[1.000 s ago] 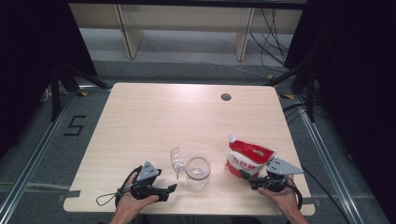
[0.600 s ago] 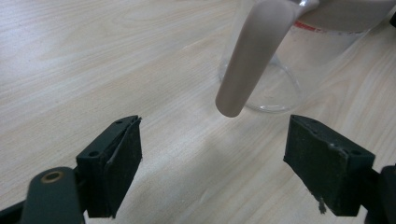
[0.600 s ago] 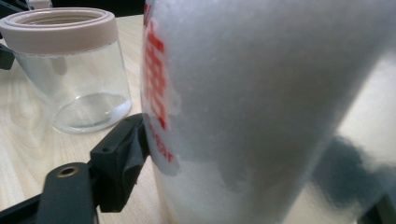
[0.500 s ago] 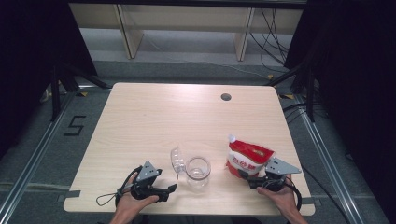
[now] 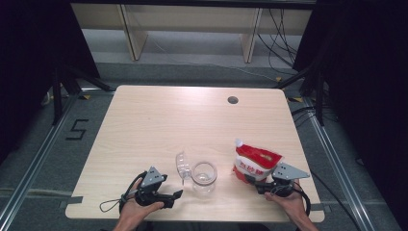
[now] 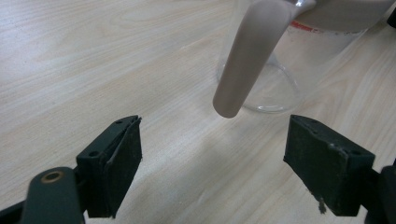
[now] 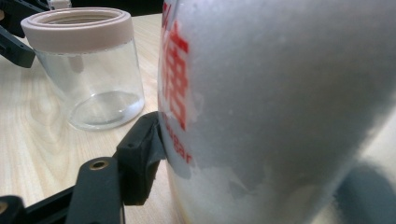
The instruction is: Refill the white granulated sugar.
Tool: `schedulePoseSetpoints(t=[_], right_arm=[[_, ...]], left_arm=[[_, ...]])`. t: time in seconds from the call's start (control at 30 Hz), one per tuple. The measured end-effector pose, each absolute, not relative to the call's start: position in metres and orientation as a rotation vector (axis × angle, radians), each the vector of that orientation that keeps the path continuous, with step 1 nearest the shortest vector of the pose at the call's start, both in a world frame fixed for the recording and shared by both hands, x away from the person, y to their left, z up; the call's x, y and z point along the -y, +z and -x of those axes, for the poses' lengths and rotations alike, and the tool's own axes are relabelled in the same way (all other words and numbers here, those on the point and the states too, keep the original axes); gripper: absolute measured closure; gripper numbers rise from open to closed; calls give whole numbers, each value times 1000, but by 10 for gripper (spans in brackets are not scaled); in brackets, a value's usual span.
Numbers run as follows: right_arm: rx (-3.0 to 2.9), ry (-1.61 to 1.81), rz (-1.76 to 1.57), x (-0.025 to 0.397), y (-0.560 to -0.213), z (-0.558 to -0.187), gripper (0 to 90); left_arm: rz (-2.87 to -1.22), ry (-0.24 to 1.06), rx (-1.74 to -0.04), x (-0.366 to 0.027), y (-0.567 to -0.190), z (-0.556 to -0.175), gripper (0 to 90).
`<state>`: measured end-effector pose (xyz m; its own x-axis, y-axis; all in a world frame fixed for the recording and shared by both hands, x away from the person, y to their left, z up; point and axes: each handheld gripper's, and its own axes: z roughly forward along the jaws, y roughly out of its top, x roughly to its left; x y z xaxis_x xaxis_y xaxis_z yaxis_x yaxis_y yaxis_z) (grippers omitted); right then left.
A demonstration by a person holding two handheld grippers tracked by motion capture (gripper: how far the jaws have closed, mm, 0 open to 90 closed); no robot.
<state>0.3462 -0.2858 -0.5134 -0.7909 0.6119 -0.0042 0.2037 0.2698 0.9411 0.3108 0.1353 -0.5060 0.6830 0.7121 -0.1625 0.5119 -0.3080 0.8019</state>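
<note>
Near table's front edge, white red-lettered sugar pouch [image 5: 255,162] gripped by right jaws, left jaws apart.

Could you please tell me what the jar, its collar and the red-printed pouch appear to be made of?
The jar looks like clear glass or hard plastic: the table shows through its glossy wall. Its collar seems matte beige plastic, opaque and even in tone. The pouch looks like thin, flexible plastic film with red print, with white granules showing through.
</note>
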Motion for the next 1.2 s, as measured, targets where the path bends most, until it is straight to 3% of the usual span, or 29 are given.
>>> schedulePoseSetpoints(t=[1.2], right_arm=[[-2179, 1491, -787, 280, -510, -341, 453]], left_arm=[[-1966, 277, -954, -137, -506, -310, 189]])
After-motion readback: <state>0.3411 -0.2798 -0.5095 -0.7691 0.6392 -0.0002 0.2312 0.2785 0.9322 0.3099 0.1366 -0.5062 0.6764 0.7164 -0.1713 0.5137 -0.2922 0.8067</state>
